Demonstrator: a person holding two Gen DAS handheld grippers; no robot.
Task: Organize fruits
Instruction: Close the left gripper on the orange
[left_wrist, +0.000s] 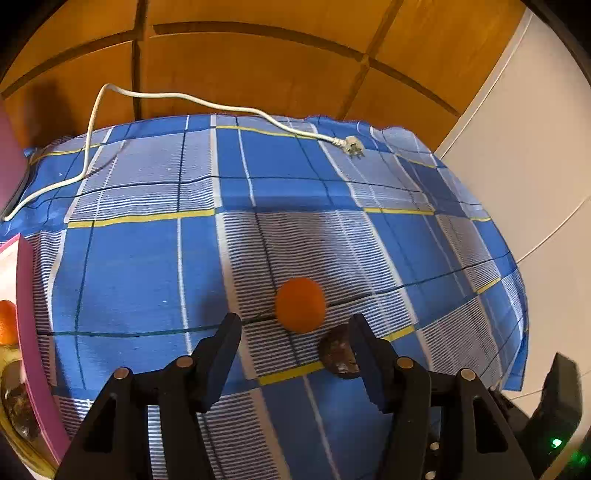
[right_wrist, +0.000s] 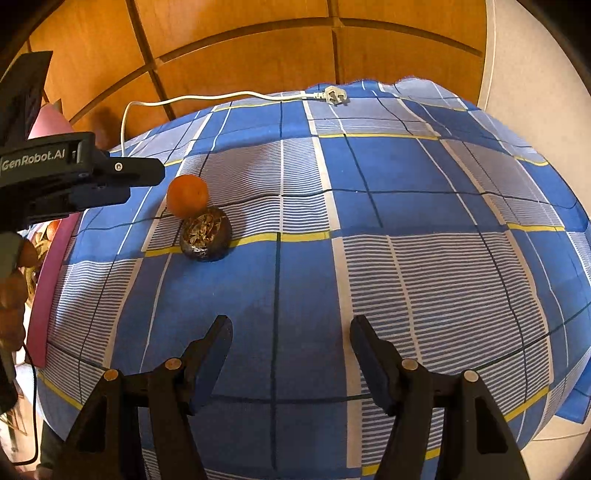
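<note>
Left wrist view: the left gripper (left_wrist: 293, 326) has its jaws spread, with the orange (left_wrist: 300, 309) just ahead between them and a dark brown fruit (left_wrist: 338, 357) against the right jaw.

Right wrist view: the right gripper (right_wrist: 291, 330) has its jaws spread over bare checked cloth (right_wrist: 424, 240); both fruits lie well ahead to the left.

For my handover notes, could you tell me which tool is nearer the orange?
Left. The left tool hovers right by the orange; the right tool is farther off, over bare cloth.
</note>
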